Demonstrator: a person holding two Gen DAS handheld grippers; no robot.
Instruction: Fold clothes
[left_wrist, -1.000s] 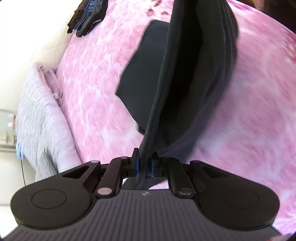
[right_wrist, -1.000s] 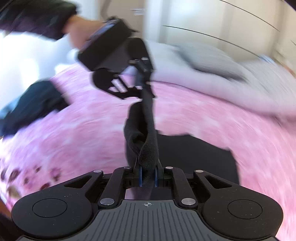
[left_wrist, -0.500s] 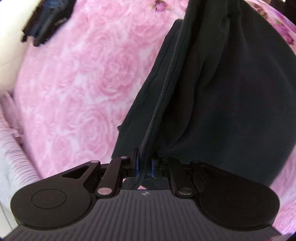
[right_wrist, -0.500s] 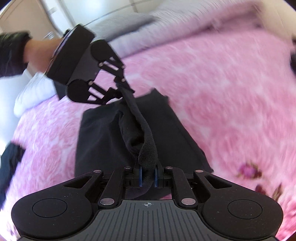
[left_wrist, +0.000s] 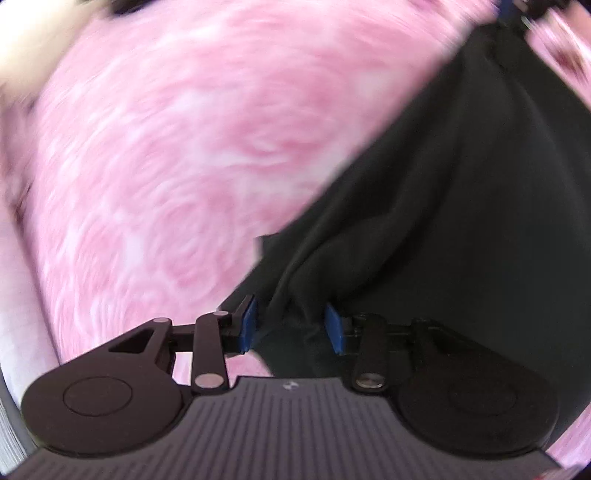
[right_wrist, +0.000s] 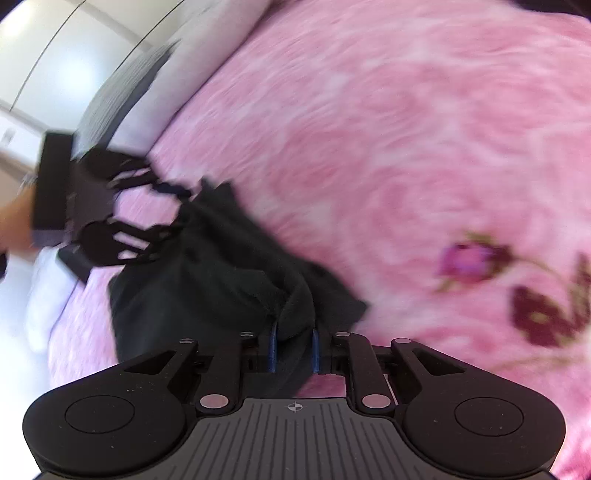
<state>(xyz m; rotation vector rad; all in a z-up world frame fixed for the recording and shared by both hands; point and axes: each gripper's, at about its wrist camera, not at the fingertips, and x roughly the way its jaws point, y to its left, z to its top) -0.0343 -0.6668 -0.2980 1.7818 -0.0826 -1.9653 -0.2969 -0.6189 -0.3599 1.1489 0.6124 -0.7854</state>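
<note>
A black garment (left_wrist: 443, 206) lies folded on the pink floral blanket (left_wrist: 184, 147). My left gripper (left_wrist: 291, 326) is low over its near corner, jaws apart, with loose cloth bunched between the blue pads (left_wrist: 246, 328). In the right wrist view the same garment (right_wrist: 221, 280) lies flat. My right gripper (right_wrist: 293, 349) has its jaws partly apart around a thick fold of the cloth at the opposite corner. The left gripper (right_wrist: 173, 206) shows there at the garment's far edge. The frames are blurred by motion.
A grey ribbed blanket (right_wrist: 122, 85) lies along the far side of the bed. White cupboard doors (right_wrist: 55, 51) stand behind it. Dark red flowers (right_wrist: 546, 314) are printed on the pink blanket at the right. The person's hand (right_wrist: 14, 221) holds the left gripper.
Both grippers came down and laid the hanging garment onto the blanket. The left jaws have opened wide and the right jaws have opened partly; the cloth lies slack between them.
</note>
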